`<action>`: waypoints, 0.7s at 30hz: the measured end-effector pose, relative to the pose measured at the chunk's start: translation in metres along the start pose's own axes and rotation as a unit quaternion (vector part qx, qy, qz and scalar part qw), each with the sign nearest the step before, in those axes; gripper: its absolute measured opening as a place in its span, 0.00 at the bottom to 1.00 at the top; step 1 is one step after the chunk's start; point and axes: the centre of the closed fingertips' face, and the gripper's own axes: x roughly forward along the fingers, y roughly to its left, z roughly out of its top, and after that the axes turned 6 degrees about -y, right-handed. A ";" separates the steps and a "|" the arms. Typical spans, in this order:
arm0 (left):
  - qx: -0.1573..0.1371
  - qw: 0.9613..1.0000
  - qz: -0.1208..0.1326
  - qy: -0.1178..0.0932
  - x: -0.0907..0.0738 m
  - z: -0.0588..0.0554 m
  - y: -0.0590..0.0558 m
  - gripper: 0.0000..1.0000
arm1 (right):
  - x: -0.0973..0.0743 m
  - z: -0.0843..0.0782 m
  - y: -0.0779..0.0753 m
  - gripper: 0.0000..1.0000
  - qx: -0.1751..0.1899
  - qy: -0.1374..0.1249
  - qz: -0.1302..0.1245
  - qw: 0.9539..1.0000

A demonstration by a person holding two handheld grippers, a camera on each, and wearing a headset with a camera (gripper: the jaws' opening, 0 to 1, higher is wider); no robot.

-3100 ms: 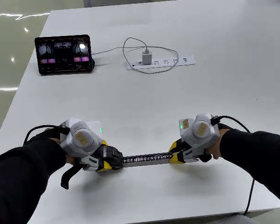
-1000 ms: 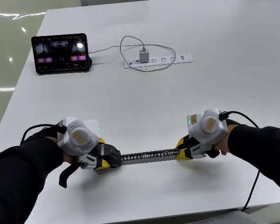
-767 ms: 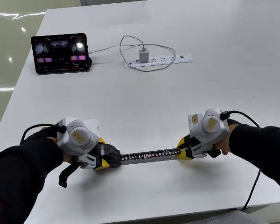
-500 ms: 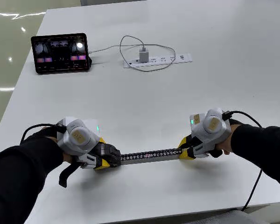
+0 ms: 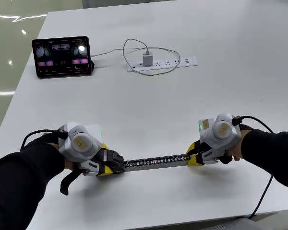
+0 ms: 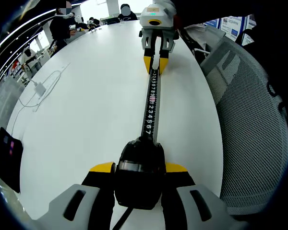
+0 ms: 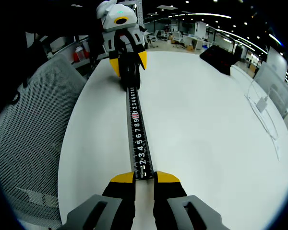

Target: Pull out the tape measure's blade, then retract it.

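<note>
On a white desk [image 5: 149, 105], a tablet [image 5: 63, 56] with a lit screen stands at the far left rear corner, well apart from the work at the near edge. There the left gripper [image 5: 105, 165] is clamped on the black tape measure case [image 5: 113, 162], its yellow-tipped jaws pressed to the two flat sides of the housing, which sits low on the desk surface. From the mouth of the case the blade [image 5: 156, 161], dark with pale numerals, runs straight to the right just above the desk, spanning the gap between the two hands. Behind it, toward the back of the desk, a power strip [image 5: 165, 63] carries a white charger [image 5: 148, 59] and a loop of cable [image 5: 134, 48]. At the right, the right gripper [image 5: 193, 159] is closed on the blade's free end, the jaws pinching the strip by its edges at the low numerals. The case looks rigid and compact, easy to hold firmly by its sides. The blade is likely thin spring steel: stiff while straight, apt to kink if twisted, smooth enough to slip, and inclined to snap back under the return spring. The tip is the sensible place to hold it, feeding it home slowly.
</note>
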 end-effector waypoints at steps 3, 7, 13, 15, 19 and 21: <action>0.000 1.000 0.000 0.000 0.000 0.000 0.000 0.31 | -0.001 -0.001 0.000 0.10 0.001 0.000 0.000 1.000; 0.000 1.000 0.001 0.000 0.000 0.000 0.000 0.31 | -0.002 -0.002 -0.001 0.10 0.001 0.000 -0.001 1.000; 0.000 1.000 0.001 0.000 0.000 0.000 0.000 0.31 | -0.004 -0.005 -0.001 0.10 0.002 0.001 -0.003 1.000; 0.000 1.000 0.001 0.000 0.000 0.000 0.000 0.31 | -0.005 -0.006 -0.001 0.10 0.002 0.001 -0.003 1.000; 0.000 1.000 0.000 0.000 0.000 0.000 0.000 0.31 | -0.007 -0.008 -0.002 0.10 0.003 0.001 -0.004 1.000; 0.000 1.000 0.000 0.000 0.000 0.000 0.000 0.31 | -0.007 -0.009 -0.003 0.10 0.004 0.002 -0.004 1.000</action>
